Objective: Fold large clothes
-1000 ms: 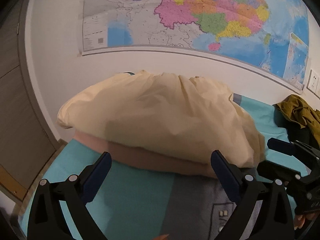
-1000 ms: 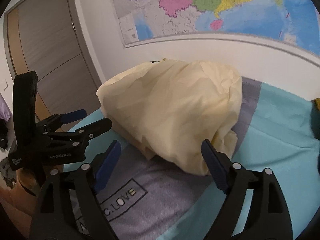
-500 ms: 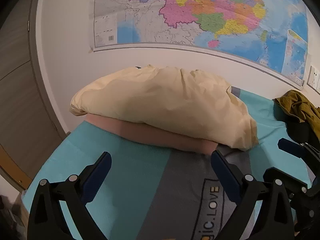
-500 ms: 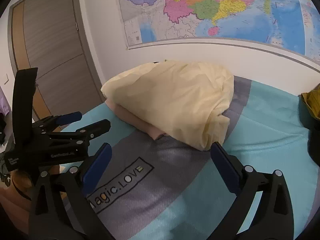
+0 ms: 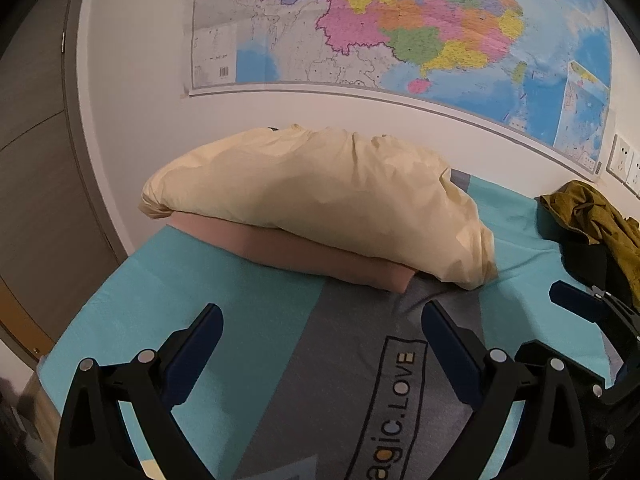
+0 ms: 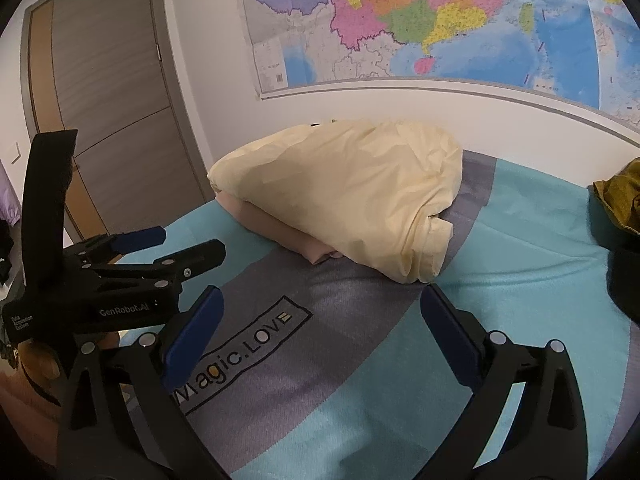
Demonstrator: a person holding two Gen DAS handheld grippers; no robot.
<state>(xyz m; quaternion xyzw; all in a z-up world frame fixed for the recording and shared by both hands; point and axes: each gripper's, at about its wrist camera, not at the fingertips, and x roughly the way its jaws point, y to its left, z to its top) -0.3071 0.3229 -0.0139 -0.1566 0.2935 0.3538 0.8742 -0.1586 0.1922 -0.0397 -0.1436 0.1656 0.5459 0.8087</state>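
Observation:
A folded cream garment (image 5: 320, 204) lies on top of a folded pink garment (image 5: 304, 252) at the far side of the bed, by the wall. It also shows in the right wrist view (image 6: 348, 196), over the pink garment (image 6: 280, 232). My left gripper (image 5: 320, 332) is open and empty, held above the bed short of the stack. My right gripper (image 6: 320, 312) is open and empty too, also short of the stack. The left gripper (image 6: 176, 244) shows at the left of the right wrist view.
The bed cover (image 5: 240, 300) is teal with a grey band printed "Magic.LOVE" (image 6: 244, 356). An olive garment (image 5: 592, 216) lies heaped at the right on dark cloth. A wall map (image 5: 400, 28) hangs behind. A door (image 6: 104, 120) stands left.
Both grippers have drawn back from the folded stack, which now looks smaller and farther. More of the grey band and its lettering shows. Both stay open.

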